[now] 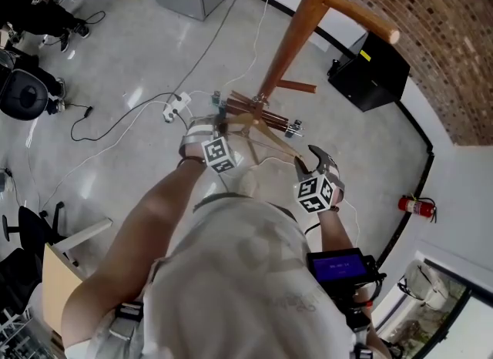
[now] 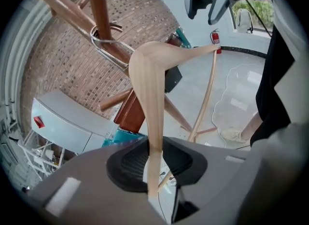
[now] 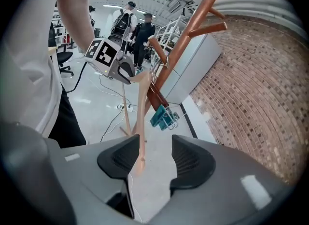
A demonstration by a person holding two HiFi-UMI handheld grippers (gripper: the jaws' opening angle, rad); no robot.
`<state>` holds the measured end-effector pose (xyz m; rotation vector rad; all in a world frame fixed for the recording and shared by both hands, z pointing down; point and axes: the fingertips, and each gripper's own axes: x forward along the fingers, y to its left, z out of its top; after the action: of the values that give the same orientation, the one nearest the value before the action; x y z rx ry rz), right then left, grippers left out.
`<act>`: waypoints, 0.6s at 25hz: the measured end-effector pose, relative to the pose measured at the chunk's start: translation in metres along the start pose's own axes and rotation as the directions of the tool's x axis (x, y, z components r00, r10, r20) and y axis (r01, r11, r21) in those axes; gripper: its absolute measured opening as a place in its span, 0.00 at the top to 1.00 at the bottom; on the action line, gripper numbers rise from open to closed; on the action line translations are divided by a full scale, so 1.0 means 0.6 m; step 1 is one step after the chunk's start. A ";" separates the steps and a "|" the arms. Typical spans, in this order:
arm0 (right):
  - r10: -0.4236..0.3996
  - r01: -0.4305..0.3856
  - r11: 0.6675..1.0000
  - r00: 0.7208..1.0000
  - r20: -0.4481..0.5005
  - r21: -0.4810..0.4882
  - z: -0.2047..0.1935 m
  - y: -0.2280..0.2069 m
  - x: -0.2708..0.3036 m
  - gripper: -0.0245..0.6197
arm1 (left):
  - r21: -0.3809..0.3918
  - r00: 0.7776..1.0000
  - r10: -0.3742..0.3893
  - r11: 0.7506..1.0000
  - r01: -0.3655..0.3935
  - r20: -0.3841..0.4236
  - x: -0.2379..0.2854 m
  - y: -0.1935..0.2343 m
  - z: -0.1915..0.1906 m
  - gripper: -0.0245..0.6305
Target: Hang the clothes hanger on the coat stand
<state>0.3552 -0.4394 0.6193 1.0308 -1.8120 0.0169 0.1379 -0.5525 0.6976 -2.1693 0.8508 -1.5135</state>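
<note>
Hanger clamped in left tool, other end loose within spread right tool

**Head view.** Camera above the person, facing steeply down at the floor. The coat stand rises towards 1 o'clock.

**Left gripper view.** Camera rides on the left gripper and looks up along its jaws. The clothes hanger is very near, and the right gripper is at 1 o'clock.

**Right gripper view.** Camera looks along that gripper's jaws, with the left gripper at 10 o'clock.

All three views share the hanger and the stand.
</note>
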 end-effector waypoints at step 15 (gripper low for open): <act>0.024 -0.029 0.999 0.975 0.222 0.019 0.086 -0.036 -0.016 0.73 | -0.125 0.998 -0.017 0.992 0.009 -0.062 -0.034 0.005 -0.033 0.73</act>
<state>0.3315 -0.4697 0.5774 1.0584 -2.0317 -0.0650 0.1136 -0.5405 0.6882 -2.2289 0.9786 -1.5813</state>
